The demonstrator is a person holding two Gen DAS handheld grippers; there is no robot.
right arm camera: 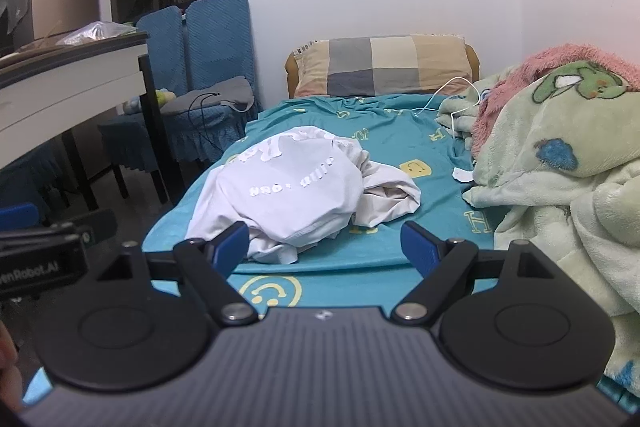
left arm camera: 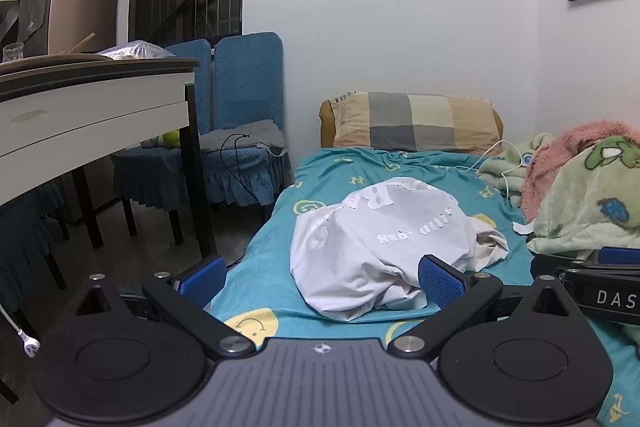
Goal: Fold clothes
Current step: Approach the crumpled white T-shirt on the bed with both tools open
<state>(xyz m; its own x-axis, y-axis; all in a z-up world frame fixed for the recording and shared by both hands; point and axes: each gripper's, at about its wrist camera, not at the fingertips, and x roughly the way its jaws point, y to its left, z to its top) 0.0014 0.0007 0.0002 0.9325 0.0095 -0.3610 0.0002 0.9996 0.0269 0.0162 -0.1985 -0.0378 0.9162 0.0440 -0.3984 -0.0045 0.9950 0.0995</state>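
A crumpled white T-shirt [left arm camera: 380, 243] with pale lettering lies in a heap on the teal bed sheet [left arm camera: 280, 267]; it also shows in the right wrist view [right arm camera: 296, 187]. My left gripper [left arm camera: 320, 283] is open and empty, held just in front of the near edge of the heap. My right gripper [right arm camera: 324, 247] is open and empty, also just short of the heap's near edge, with its left finger [right arm camera: 230, 247] close to the cloth. The right gripper's body shows at the right edge of the left wrist view [left arm camera: 600, 287].
A plaid pillow [left arm camera: 416, 123] lies at the head of the bed. A green and pink fleece blanket [right arm camera: 560, 155] is piled along the right side, with a white cable [right arm camera: 452, 95] beside it. A white table [left arm camera: 92, 99] and blue chairs [left arm camera: 240, 131] stand left of the bed.
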